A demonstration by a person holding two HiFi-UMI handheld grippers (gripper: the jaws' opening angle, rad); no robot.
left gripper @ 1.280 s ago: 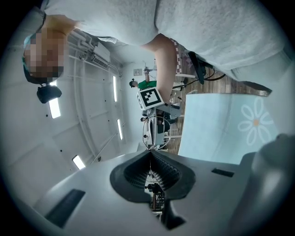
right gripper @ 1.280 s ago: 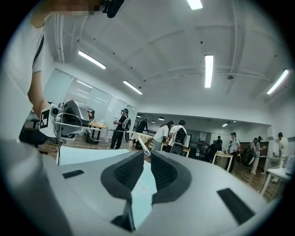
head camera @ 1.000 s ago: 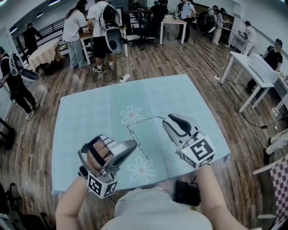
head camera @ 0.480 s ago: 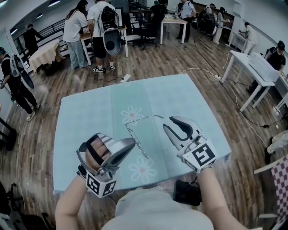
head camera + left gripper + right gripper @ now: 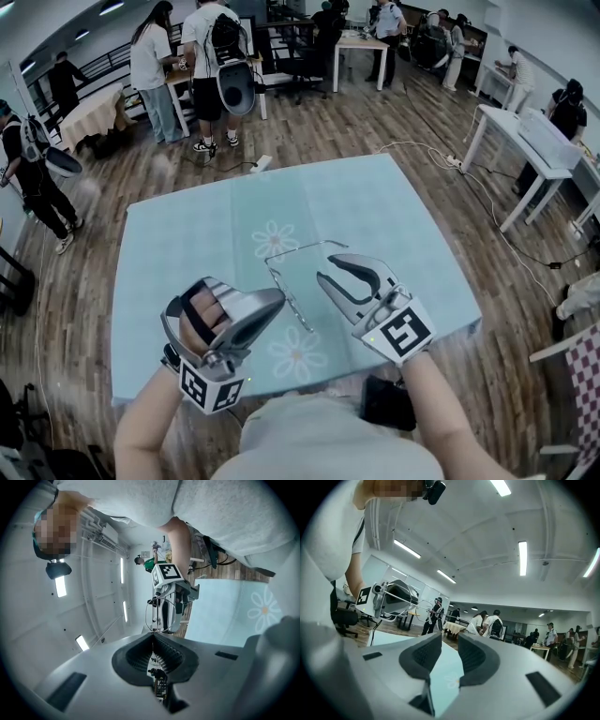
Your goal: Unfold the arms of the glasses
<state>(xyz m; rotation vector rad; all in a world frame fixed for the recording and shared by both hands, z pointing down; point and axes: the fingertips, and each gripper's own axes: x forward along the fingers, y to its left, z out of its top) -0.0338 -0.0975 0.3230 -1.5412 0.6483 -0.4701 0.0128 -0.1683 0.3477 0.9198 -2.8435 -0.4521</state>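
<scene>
Left tool (image 5: 272,302) is clamped on the glasses (image 5: 279,281), steadying them level above the surface (image 5: 187,234). Right tool (image 5: 328,269) is empty, its jaws wide though just narrowed. It waits just beside the frame, probably to catch an arm.

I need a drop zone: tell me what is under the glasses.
Only the pale blue tablecloth shows beneath the glasses, visible through their clear lenses. The table itself is hidden by the cloth.

Glasses (image 5: 286,292) between left gripper (image 5: 275,302) and right gripper (image 5: 329,269), over table (image 5: 187,234)
</scene>
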